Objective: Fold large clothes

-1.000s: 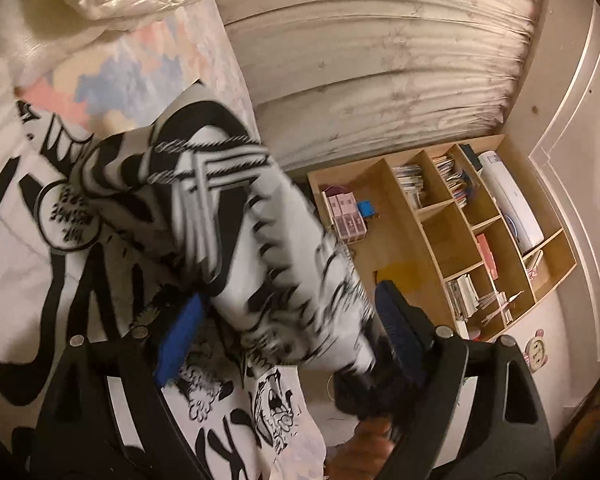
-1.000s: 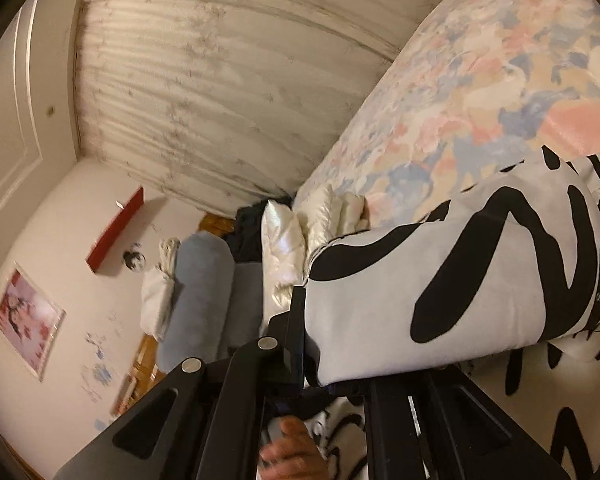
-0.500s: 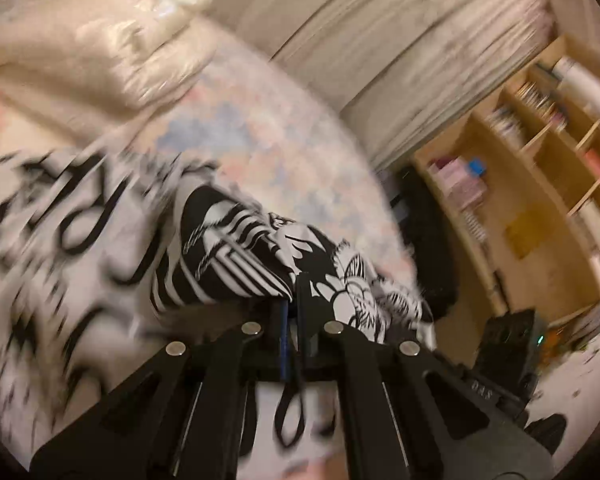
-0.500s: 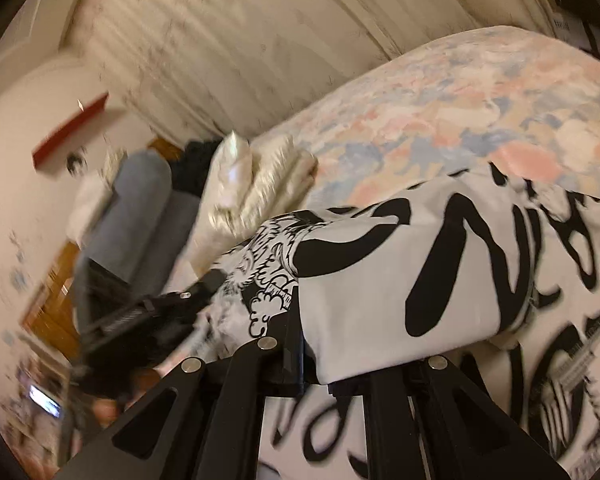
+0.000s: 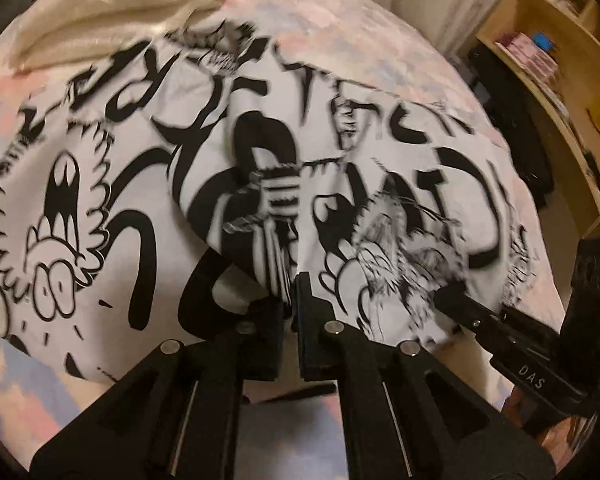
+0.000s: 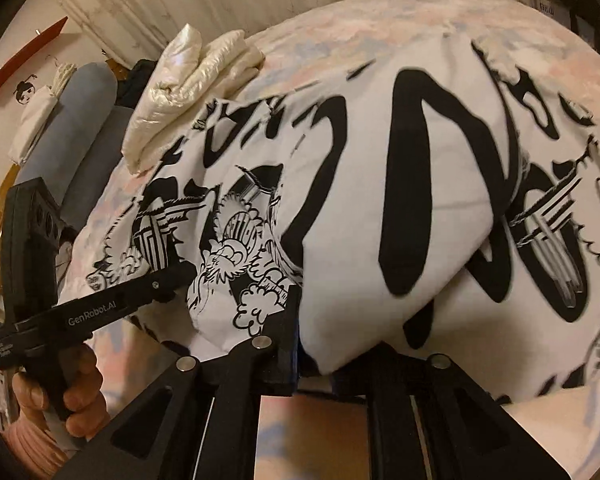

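A big white garment [image 5: 140,200] with black graffiti print lies spread over the bed. My left gripper [image 5: 292,286] is shut on a bunched pinch of its cloth near the front edge. From the right wrist view the same gripper [image 6: 180,274] reaches into the garment's left edge, carried by a hand [image 6: 72,396]. My right gripper [image 6: 320,320] points down at a thick folded edge of the garment [image 6: 420,160]. Its jaws are opening, with the fold lying loose between them and covering the right finger. The left wrist view shows the right gripper [image 5: 446,296] at the garment's right edge.
The bed has a pastel floral cover [image 5: 340,20]. Cream satin pillows [image 6: 188,76] lie at its head, touching the garment's far edge. A wooden shelf unit [image 5: 540,40] stands beyond the bed's right side. A grey bolster [image 6: 76,120] lies to the left.
Both grippers swung down from holding the garment up; it now lies spread on the bed. The left gripper went from open to shut on cloth. The right gripper's jaws have begun to part.
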Tool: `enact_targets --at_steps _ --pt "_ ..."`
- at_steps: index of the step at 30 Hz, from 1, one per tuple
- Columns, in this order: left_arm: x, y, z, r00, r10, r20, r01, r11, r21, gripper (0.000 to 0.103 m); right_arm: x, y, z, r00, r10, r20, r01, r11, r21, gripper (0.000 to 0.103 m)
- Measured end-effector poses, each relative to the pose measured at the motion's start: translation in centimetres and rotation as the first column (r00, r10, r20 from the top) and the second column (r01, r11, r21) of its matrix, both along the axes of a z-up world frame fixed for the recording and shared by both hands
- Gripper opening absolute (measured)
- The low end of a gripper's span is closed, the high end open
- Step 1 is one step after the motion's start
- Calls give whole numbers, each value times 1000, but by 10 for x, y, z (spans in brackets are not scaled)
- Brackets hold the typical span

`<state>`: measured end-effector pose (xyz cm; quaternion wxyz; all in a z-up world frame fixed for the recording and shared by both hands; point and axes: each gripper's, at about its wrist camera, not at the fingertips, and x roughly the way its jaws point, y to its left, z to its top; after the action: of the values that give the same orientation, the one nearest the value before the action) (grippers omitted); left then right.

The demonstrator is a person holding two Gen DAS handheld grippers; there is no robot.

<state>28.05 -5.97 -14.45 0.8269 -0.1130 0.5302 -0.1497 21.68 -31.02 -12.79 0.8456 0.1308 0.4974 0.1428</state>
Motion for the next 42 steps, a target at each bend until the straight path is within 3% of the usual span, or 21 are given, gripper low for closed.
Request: enact_targets --at_steps 1,3,6,8,10,14,18,23,27,29,33,36,39,42 --pt "-6 1 6 1000 -15 10 15 1000 1 5 -6 -2 9 1000 -6 20 7 999 -41 40" --pt "-16 5 15 999 -31 21 31 1000 3 10 -22 -11 31 995 -31 93 41 992 -115 55" --pt "-24 18 41 998 4 66 -5 1000 14 10 -46 -28 65 977 -74 201 107 981 -160 54" --pt "-36 25 59 990 26 138 -31 999 36 10 -58 -37 83 960 -97 264 145 975 -168 48" --pt "-38 26 76 979 46 200 -57 997 50 10 -60 -39 98 950 -104 293 159 973 -170 37" --pt "-25 14 103 960 26 279 -50 996 78 10 -33 -16 111 947 -83 311 141 976 -169 36" --pt "18 -11 87 965 13 260 -42 994 106 11 19 20 99 958 -45 282 95 981 -168 36" --pt "69 -29 37 981 55 189 -86 984 157 11 83 40 47 976 -59 211 106 969 -223 36" --pt "91 -23 -4 987 99 127 -125 969 214 10 104 23 13 977 -95 192 150 943 -296 32" --pt "92 -11 -16 987 118 111 -136 976 169 10 102 6 8 968 -138 207 205 914 -350 32" --pt "86 -4 -19 985 100 141 -121 981 150 10 92 -28 -2 969 -162 188 214 929 -302 26" --pt "84 -3 -17 985 107 133 -127 981 148 10 89 -31 1 969 -167 182 219 923 -318 26" --pt "82 -6 -2 986 106 127 -123 982 143 11 81 -27 22 965 -176 193 227 931 -286 27" --pt "80 -11 24 978 95 187 -115 988 103 11 85 -18 48 957 -157 246 213 951 -224 27"
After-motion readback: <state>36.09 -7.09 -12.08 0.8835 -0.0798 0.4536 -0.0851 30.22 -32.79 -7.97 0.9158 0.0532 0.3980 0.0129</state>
